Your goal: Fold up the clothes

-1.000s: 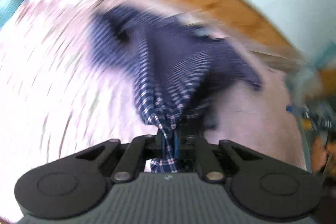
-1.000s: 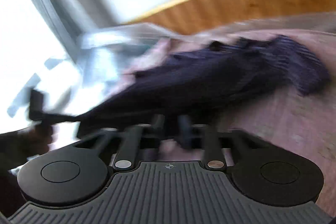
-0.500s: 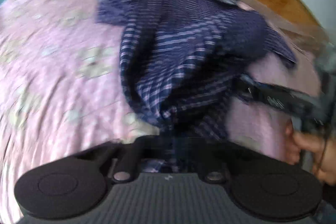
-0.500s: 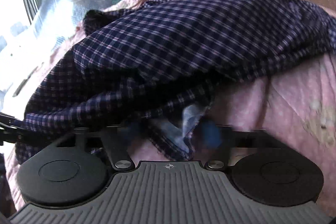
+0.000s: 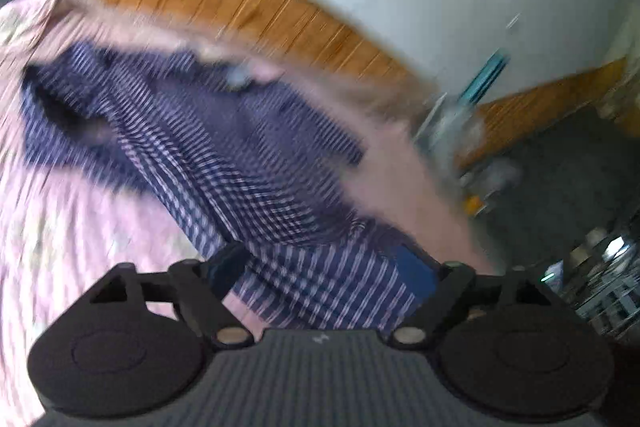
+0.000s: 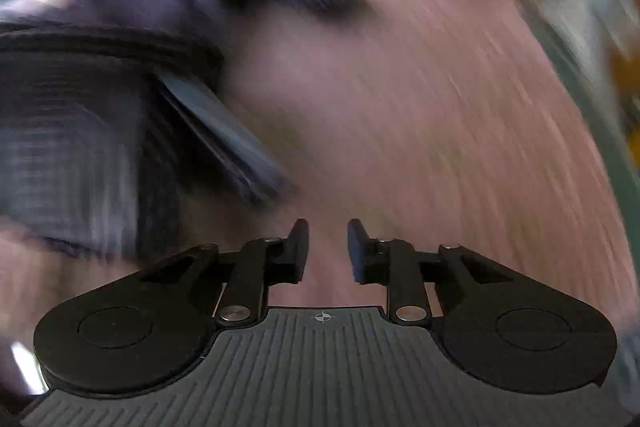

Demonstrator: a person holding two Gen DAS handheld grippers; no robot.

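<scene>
Navy-checked shirt (image 5: pixel 224 155) is seen rumpled on the pink bedspread (image 5: pixel 60 227), trailing up-left from the left gripper (image 5: pixel 324 267), whose spread fingers have cloth lying between them, while the right gripper (image 6: pixel 328 251), parted and empty, is left farther off.

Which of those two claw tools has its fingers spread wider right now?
The left gripper: its fingers stand far apart, with the checked shirt lying loose between them. The right gripper shows only a narrow gap, over bare pink bedsheet.

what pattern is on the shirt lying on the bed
Navy blue shirt with a thin pale check; clearest in the left wrist view.
</scene>
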